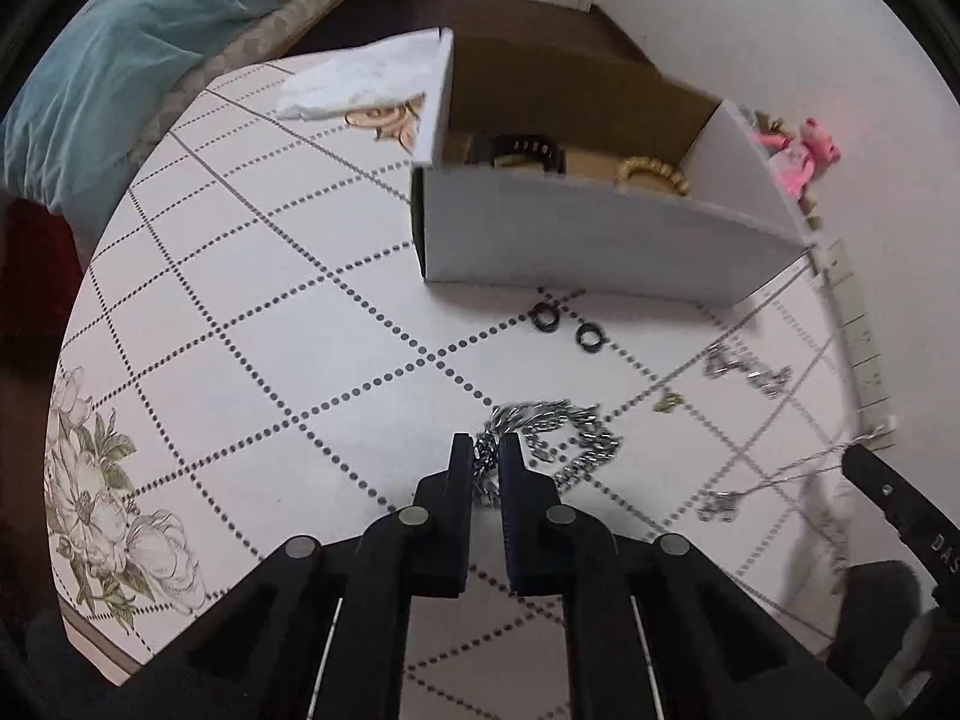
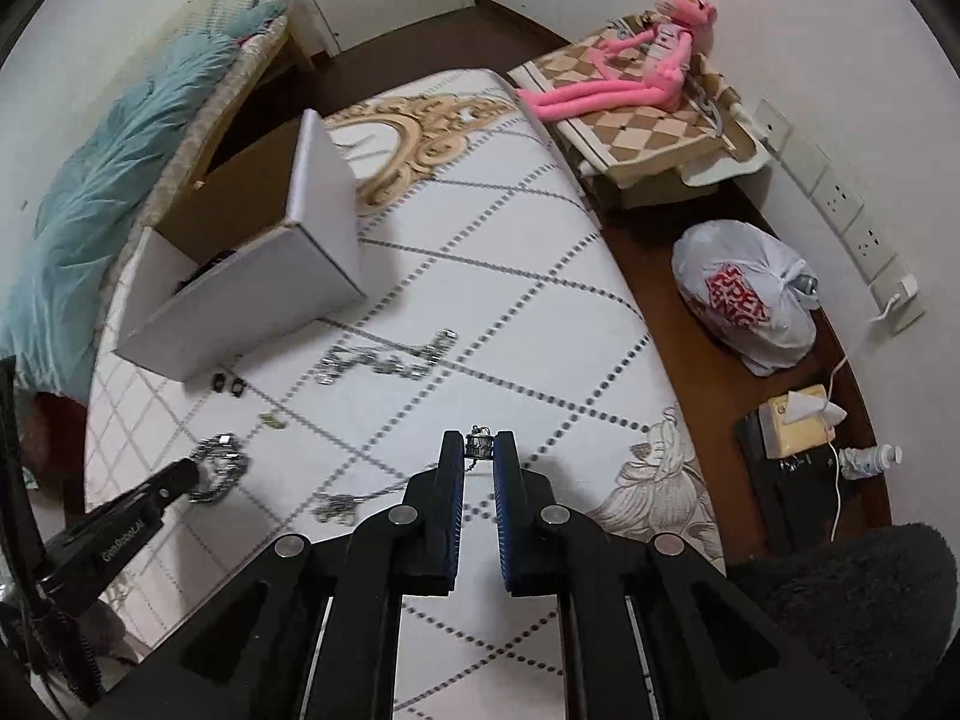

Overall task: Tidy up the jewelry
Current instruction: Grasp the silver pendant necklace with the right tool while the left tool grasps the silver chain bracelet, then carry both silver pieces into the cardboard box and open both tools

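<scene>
on the white dotted tablecloth (image 1: 252, 324), the left gripper (image 1: 486, 450) has its fingers drawn close, pinching one end of the heavy silver chain (image 1: 564, 438), the rest heaped just beyond its tips. the right gripper (image 2: 479, 447) is likewise narrowed, nipping a small silver charm (image 2: 480, 443) on a thin chain (image 2: 354, 501). two black rings (image 1: 567, 327) lie near the open white box (image 1: 588, 240), with a rhinestone piece (image 2: 384, 357) beside. a white bag (image 2: 744, 294) carries red lettering, too warped to read.
</scene>
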{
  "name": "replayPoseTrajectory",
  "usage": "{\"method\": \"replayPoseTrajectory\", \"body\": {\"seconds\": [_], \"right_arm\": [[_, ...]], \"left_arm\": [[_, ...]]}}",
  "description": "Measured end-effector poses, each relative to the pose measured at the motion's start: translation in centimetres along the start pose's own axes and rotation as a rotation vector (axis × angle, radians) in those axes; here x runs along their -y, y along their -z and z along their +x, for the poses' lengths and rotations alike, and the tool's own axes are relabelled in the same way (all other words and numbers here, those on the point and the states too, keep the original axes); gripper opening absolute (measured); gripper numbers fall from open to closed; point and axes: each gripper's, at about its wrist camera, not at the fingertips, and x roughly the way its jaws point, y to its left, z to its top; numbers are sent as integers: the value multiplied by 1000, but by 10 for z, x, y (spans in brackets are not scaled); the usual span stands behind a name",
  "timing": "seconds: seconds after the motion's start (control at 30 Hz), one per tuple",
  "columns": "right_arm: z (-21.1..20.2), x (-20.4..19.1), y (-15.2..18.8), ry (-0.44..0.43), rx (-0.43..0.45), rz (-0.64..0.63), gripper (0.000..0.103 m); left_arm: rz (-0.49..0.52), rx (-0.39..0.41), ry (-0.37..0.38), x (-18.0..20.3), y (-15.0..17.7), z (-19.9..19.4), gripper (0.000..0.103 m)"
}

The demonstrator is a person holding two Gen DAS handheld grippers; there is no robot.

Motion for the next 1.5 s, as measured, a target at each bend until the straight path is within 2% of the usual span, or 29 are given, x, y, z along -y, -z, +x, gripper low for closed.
{"method": "replayPoseTrajectory", "body": {"seconds": [0.03, 0.17, 0.4, 0.73, 0.83, 0.9, 0.97, 1.0, 1.03, 1.07, 1.1, 1.17, 1.3, 1.37, 1.5], "right_arm": [[-5, -3, -2, -12, 9, -4, 10], [-26, -15, -9, -63, 36, -31, 10], [-68, -45, -34, -157, 86, -110, 10], [-118, -90, -106, -233, 171, -214, 10], [-114, -105, -130, -237, 167, -238, 10], [-111, -112, -138, -237, 161, -242, 10], [-108, -115, -137, -248, 157, -252, 10], [-108, -116, -134, -250, 157, -255, 10], [-106, -116, -128, -253, 151, -262, 10], [-104, -115, -123, -258, 144, -264, 10], [-102, -114, -117, -261, 137, -264, 10], [-98, -109, -104, -267, 129, -258, 10], [-95, -94, -80, -268, 123, -224, 10], [-92, -84, -66, -272, 109, -201, 10], [-79, -65, -40, -251, 72, -158, 10]], "left_arm": [[-3, 14, 15, -1, 0, -9, 3], [-6, 68, 61, 0, -1, -43, 3], [-2, 135, 132, -11, -36, -82, 3], [60, 252, 208, 1, -111, -140, 1], [60, 255, 216, -1, -127, -141, 2], [25, 237, 198, -8, -128, -138, 5], [1, 217, 190, -15, -120, -130, 10], [-5, 204, 169, -18, -114, -123, 25], [-6, 190, 145, -20, -107, -115, 56], [-8, 182, 122, -24, -99, -107, 71], [-15, 177, 113, -27, -92, -101, 78], [-33, 152, 102, -33, -78, -86, 78], [-84, 45, 83, -45, -47, -48, 78], [-136, -13, 106, -53, -34, -27, 78], [-201, -68, 124, -54, -20, 1, 76]]}}
